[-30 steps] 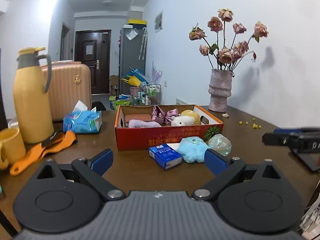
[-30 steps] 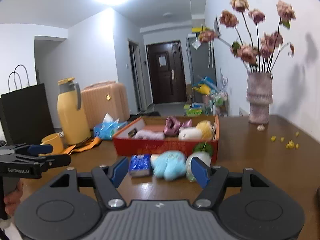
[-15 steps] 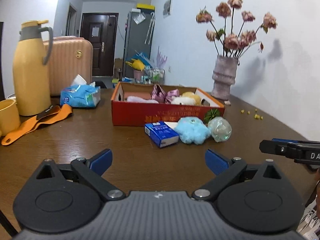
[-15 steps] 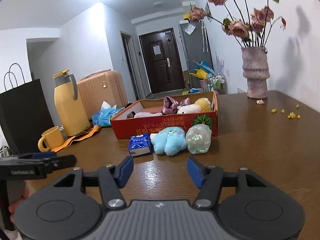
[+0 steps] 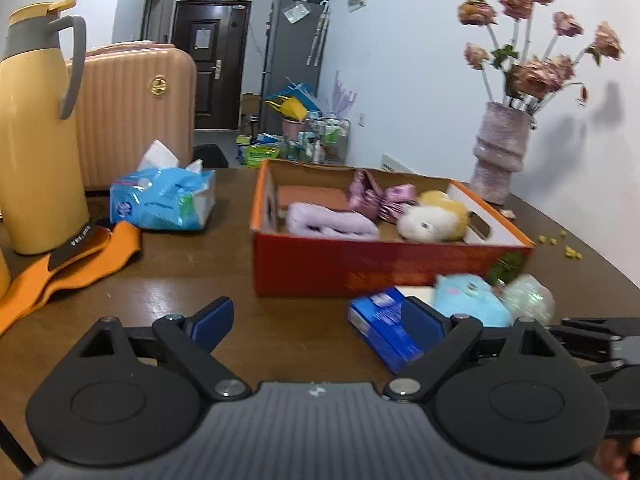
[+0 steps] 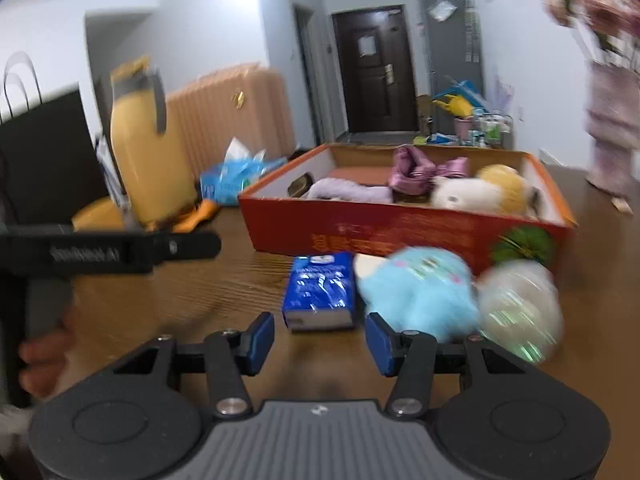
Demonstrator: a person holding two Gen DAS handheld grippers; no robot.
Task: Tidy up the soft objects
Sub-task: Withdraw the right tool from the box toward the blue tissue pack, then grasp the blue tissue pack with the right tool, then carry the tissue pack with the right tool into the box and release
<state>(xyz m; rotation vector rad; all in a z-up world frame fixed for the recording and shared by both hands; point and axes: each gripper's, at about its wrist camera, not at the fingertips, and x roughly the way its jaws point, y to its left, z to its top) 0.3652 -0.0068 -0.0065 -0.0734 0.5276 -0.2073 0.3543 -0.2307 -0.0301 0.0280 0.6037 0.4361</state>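
Soft objects are split between the table and a box: on the wooden table (image 5: 168, 280), in front of the red cardboard box (image 5: 360, 268), lie from left to right a blue tissue packet (image 6: 320, 292), a light blue plush toy (image 6: 420, 292) touching it, and a clear crinkly bag (image 6: 520, 312) just beside the plush. Inside the box, from left to right, rest a folded lilac cloth (image 5: 328, 222), a pink satin bow (image 5: 376, 200) and a white and yellow plush (image 5: 432, 220).

Far left on the table stand a yellow thermos jug (image 5: 36, 140), an orange strap (image 5: 60, 272) at its foot, and a blue tissue pack (image 5: 164, 200) near the box.

The left gripper (image 5: 316, 320) hovers above the table with its jaws wide apart and nothing between them; they have just been closing a little. The right gripper (image 6: 320, 338) has its jaws apart, narrower, just closing too; the blue packet lies just beyond the gap, untouched. At far right a vase of dried roses (image 5: 500, 156) stands behind the box.
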